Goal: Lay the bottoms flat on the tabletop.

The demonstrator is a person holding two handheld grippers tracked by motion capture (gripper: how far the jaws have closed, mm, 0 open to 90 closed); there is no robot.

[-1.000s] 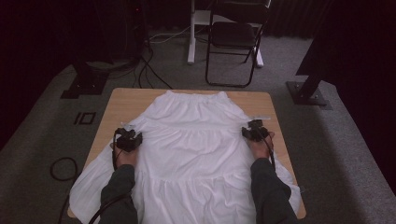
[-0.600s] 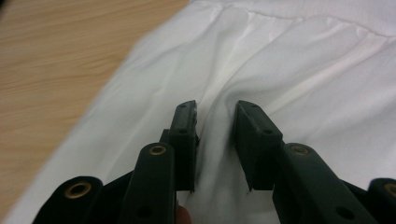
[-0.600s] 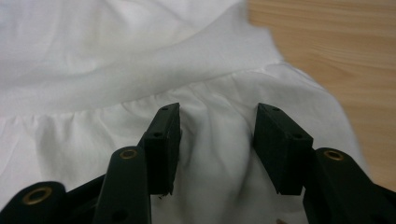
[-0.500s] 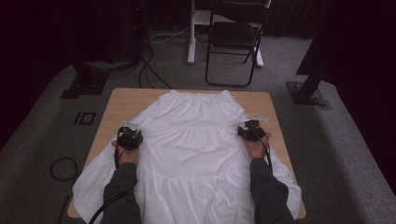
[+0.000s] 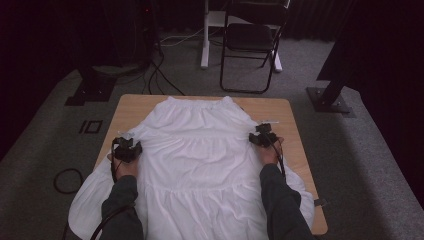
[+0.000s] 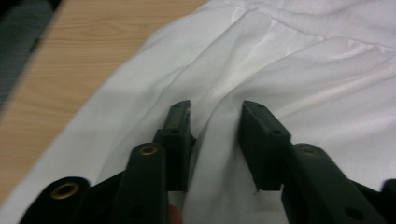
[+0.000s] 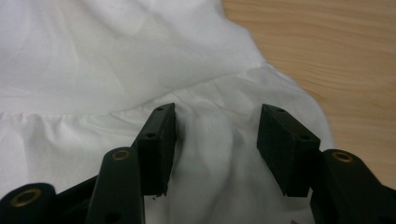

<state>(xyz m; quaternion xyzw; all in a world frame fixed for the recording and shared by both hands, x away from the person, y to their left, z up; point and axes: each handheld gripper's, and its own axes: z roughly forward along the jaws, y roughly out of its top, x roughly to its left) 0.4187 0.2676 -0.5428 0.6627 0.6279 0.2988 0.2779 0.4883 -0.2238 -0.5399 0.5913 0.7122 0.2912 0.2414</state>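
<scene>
A white tiered skirt (image 5: pixel 200 150) lies spread flat on the wooden table (image 5: pixel 135 107), waistband at the far side. My left gripper (image 5: pixel 127 149) rests on its left edge and my right gripper (image 5: pixel 263 136) on its right edge. In the left gripper view the jaws (image 6: pixel 217 112) stand apart with a raised fold of the skirt (image 6: pixel 303 70) loose between them; they have just been opening. In the right gripper view the jaws (image 7: pixel 215 116) also stand apart over a soft bulge of the skirt (image 7: pixel 93 56), and they too have just been opening.
Bare table wood shows beside each gripper (image 6: pixel 93 46) (image 7: pixel 327 46). The skirt's hem hangs over the near edge and the left corner. A black folding chair (image 5: pixel 250 45) stands beyond the table, with stand bases (image 5: pixel 327 100) and cables (image 5: pixel 67 180) on the grey carpet.
Both hands have slid a little to the left across the skirt. The cloth near each gripper has shifted slightly with them.
</scene>
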